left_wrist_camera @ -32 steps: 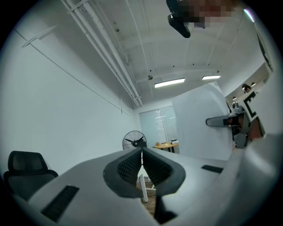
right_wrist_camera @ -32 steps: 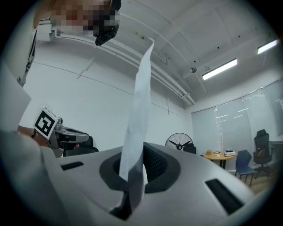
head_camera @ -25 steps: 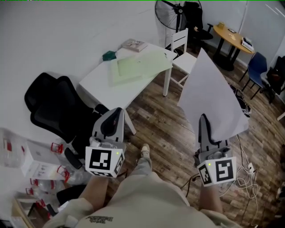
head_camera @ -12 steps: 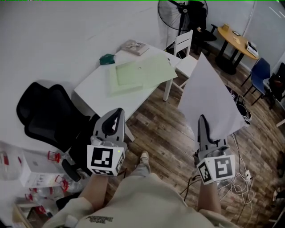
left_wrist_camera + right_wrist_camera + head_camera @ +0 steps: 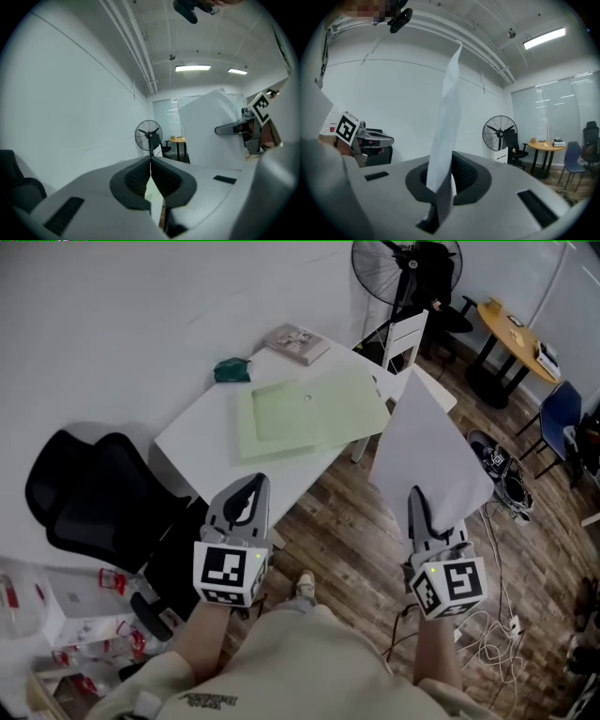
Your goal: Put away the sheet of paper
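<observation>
A white sheet of paper (image 5: 427, 451) stands upright in the air, pinched at its lower edge by my right gripper (image 5: 415, 495), which is shut on it. In the right gripper view the sheet of paper (image 5: 445, 117) rises edge-on from between the closed jaws of my right gripper (image 5: 440, 176). My left gripper (image 5: 253, 486) hovers just off the near edge of the white table (image 5: 202, 437), shut with nothing in it; the left gripper view shows my left gripper (image 5: 150, 164) with its pads pressed together. Two pale green folders (image 5: 309, 411) lie on the table.
A dark green object (image 5: 232, 369) and a book (image 5: 296, 341) lie at the table's far side. A white chair (image 5: 405, 338) and a fan (image 5: 408, 263) stand beyond it. A black office chair (image 5: 94, 498) is at the left. Cables (image 5: 497, 624) and shoes (image 5: 492, 456) lie on the wooden floor.
The view has shifted, so the table now sits closer to both grippers. The right gripper keeps its hold on the paper; the left stays shut.
</observation>
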A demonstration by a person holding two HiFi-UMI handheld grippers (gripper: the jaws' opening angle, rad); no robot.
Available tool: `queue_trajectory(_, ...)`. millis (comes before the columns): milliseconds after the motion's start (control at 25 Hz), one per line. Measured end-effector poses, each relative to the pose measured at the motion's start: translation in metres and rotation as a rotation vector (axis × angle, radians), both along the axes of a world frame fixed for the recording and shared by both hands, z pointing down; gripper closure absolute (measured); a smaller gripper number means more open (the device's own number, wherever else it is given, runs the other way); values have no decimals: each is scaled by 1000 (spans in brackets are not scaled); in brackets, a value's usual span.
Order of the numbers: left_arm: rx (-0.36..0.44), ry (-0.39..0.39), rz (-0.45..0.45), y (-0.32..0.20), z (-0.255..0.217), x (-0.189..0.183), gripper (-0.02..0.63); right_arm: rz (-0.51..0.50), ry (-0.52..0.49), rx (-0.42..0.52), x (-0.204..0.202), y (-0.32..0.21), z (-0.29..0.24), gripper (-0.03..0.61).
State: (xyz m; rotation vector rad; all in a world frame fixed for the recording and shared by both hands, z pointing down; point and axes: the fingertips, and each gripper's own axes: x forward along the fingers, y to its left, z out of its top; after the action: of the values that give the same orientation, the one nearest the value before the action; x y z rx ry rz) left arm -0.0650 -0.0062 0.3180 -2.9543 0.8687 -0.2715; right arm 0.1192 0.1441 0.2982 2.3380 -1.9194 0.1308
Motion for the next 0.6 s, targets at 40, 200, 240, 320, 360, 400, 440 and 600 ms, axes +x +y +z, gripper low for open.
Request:
queue_trajectory(40,-11,-9,-2,-10,6,3,592,-5,-10,-13,3,-12,5,555)
queue_trajectory(200,-42,-36,-2,-45,26,10,592,-21,-41,-62,11,-53,26,555)
queue_trajectory(240,-45,-41,-1,-52,29,12,592,-24,-48,-71,13,-62,30,555)
queue_trajectory(320,-49,-48,2,-65,35,18,592,-30,-61,-90,18,-78,40,555)
queue_trajectory(360,-52,-50,3,-71,37,21,592,-34,-69,-100,20,-85,44,555)
queue_trajectory(400,-58,-52,4,-76,40,23,592,-39,-79,-110,22,-91,49,555)
queue_trajectory(440,-64,-53,4,-80,42,25,592,-45,-88,-121,22,-97,53,555)
queue_trajectory(600,-80,-63,0,-96,52,32,592,-64,-124,-151,29,-119,69,555)
